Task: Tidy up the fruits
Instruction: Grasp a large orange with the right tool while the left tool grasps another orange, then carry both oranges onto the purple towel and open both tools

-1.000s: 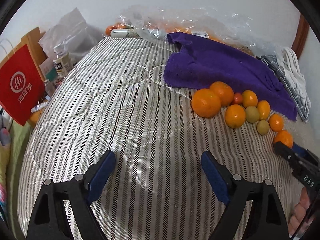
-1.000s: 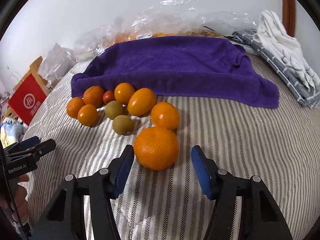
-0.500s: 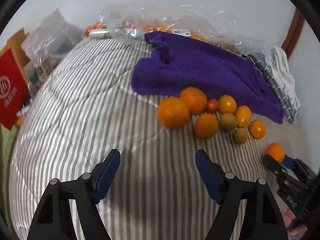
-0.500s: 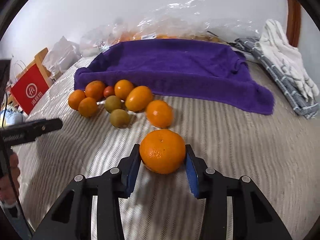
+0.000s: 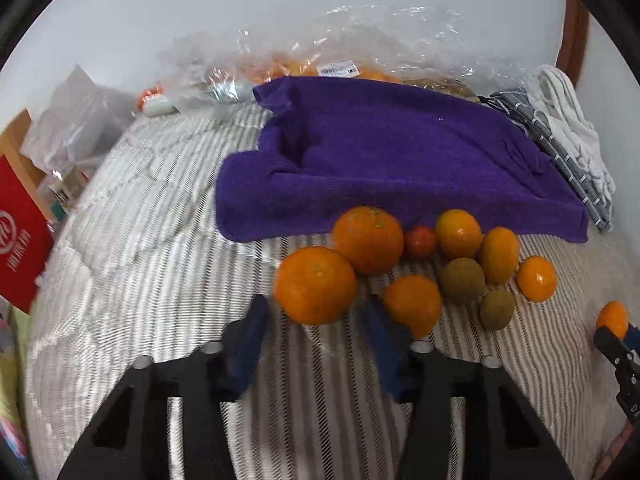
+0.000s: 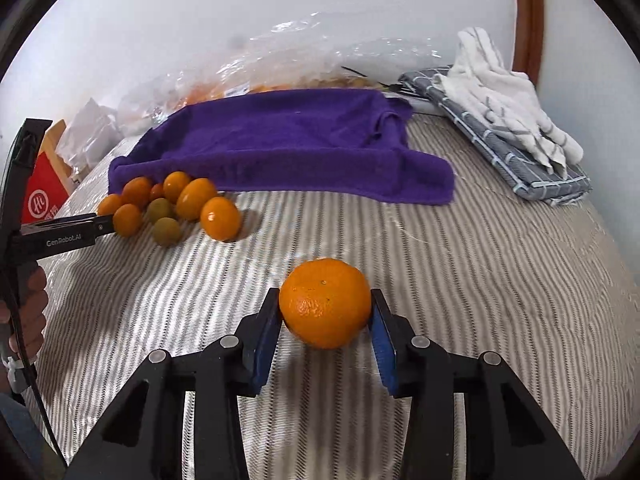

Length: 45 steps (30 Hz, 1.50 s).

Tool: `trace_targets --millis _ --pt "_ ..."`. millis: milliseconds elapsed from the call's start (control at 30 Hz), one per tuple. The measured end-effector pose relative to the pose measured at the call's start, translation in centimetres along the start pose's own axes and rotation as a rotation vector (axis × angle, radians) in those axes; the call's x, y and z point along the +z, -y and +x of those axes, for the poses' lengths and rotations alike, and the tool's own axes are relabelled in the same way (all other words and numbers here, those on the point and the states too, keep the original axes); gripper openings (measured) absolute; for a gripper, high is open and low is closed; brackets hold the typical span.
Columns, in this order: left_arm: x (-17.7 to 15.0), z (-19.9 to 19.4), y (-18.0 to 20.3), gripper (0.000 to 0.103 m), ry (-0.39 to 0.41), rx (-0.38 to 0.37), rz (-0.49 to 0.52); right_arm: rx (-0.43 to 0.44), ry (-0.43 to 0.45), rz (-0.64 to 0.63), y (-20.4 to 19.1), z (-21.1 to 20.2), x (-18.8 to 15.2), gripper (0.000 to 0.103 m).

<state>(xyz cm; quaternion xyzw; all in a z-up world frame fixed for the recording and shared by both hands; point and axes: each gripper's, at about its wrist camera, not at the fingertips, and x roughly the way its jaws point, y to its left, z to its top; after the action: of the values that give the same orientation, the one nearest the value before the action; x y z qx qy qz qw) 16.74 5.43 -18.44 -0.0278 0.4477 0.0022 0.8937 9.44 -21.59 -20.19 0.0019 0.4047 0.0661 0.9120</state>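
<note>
The right gripper (image 6: 326, 318) jaws pinch a mandarin (image 6: 325, 303), while the left gripper (image 5: 316, 330) jaws spread around another orange (image 5: 315, 284).

Left side: I had bare striped quilt (image 5: 152, 280) beyond my left gripper (image 5: 316, 336).
Ahead of it: a big orange (image 5: 315, 290) sat between the open fingers, the fruit cluster (image 5: 460, 268) packed tight behind.
Far edge: the purple towel (image 5: 400, 172) blocked it.
Right side: open quilt lay past my right gripper (image 6: 325, 328), clamped on a mandarin (image 6: 325, 302).
Far right: folded cloths (image 6: 508, 120) closed the corner.
</note>
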Motion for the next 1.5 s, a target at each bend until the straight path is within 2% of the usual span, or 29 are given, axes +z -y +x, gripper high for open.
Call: trace_targets --millis 200,367,500,733,833,1233,1400,1500 --pt "0.7 0.4 -1.2 0.037 -0.009 -0.076 -0.069 -0.014 0.032 0.027 0.6 -0.9 0.9 0.043" --pt "0.2 -1.1 -2.2 0.037 0.008 -0.076 -0.082 -0.019 0.033 0.020 0.5 -1.0 1.1 0.043" --pt "0.1 -2.6 -2.7 0.037 -0.023 -0.060 -0.064 -0.022 0.042 0.024 0.7 -1.2 2.2 0.043" --pt "2.4 -7.0 -3.2 0.037 0.063 -0.054 -0.046 0.005 0.095 0.042 1.0 -1.7 6.2 0.043" --pt "3.8 -7.8 -3.1 0.037 0.098 -0.066 -0.058 0.002 0.115 0.038 1.0 -1.7 8.0 0.043" --pt "9.7 -6.8 0.0 0.037 0.183 -0.068 -0.072 -0.010 0.181 0.023 2.1 -1.6 14.0 0.043" --pt "10.9 -5.7 1.2 0.037 0.217 -0.036 -0.065 -0.006 0.177 0.034 2.7 -0.5 15.7 0.043" --pt "11.5 -4.6 1.8 0.037 0.212 -0.034 -0.051 0.005 0.178 0.034 2.6 0.5 16.9 0.043"
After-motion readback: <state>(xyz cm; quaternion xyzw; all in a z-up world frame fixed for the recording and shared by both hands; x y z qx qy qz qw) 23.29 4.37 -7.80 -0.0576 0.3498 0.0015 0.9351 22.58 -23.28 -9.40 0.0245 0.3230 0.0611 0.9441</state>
